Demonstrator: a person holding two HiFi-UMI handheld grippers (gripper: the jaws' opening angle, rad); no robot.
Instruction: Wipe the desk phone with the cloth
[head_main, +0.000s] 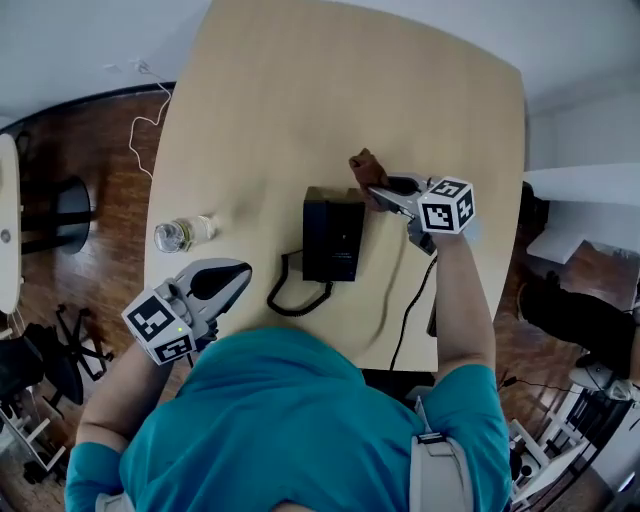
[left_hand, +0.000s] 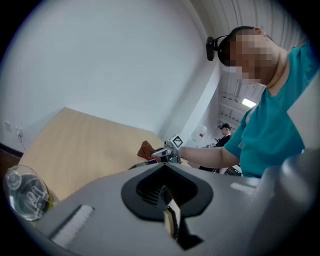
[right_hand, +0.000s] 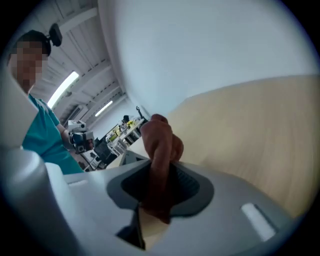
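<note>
Teal shirt (head_main: 300, 420) fills the near edge as the person leans over the pale wood counter (head_main: 300, 90). Left tongs (head_main: 238, 275) hang over the near left edge, jaws together on nothing. Right tongs (head_main: 378, 192) are clamped on the brown cloth (head_main: 366, 164) at the far right corner of the black desk phone (head_main: 333, 235), mid-counter. A clear bottle (head_main: 183, 234) lies to the phone's left, its print too blurred to read.
</note>
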